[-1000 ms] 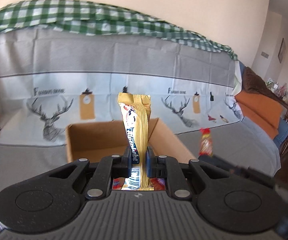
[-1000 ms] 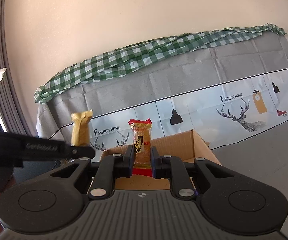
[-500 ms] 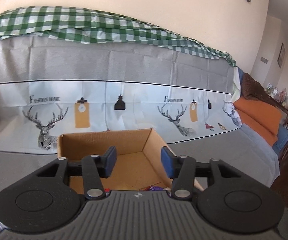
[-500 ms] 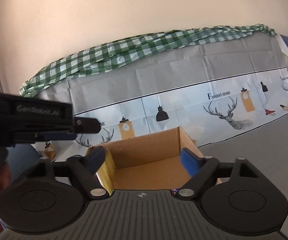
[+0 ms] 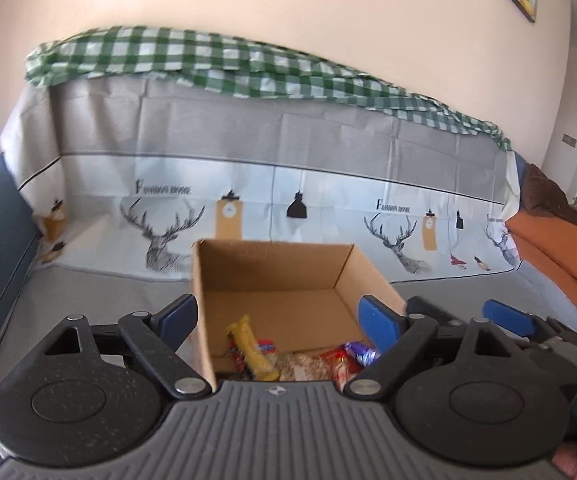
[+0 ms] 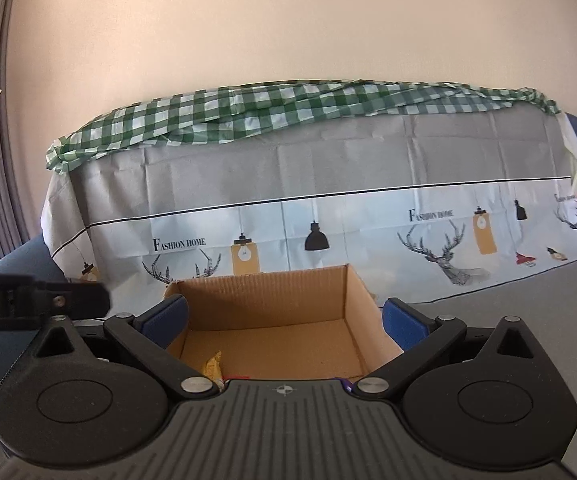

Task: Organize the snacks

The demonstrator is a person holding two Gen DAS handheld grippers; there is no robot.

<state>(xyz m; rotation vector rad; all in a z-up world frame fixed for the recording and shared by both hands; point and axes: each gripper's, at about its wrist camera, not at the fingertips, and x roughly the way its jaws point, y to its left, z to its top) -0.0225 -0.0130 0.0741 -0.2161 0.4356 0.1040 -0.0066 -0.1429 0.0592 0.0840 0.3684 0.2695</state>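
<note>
An open cardboard box (image 5: 340,276) stands on the grey sofa cover straight ahead; it also shows in the right wrist view (image 6: 272,300). Inside lie several snacks: a gold-wrapped bar (image 5: 253,347), a red packet (image 5: 336,360) and a purple-wrapped sweet (image 5: 362,351). My left gripper (image 5: 278,320) is open and empty, its blue pads either side of the box. My right gripper (image 6: 284,320) is open and empty above the box's near edge. A yellow wrapper tip (image 6: 213,366) shows in the box.
A sofa back draped in a grey deer-print cover (image 5: 288,168) and green checked cloth (image 5: 224,64) rises behind the box. Orange cushions (image 5: 552,252) lie at the far right. The left gripper's body (image 6: 36,300) sticks in from the left in the right wrist view.
Both grippers opened and let go of their snacks: the gold bar and the red packet dropped into the box. Both jaws now stand wide and empty over it.
</note>
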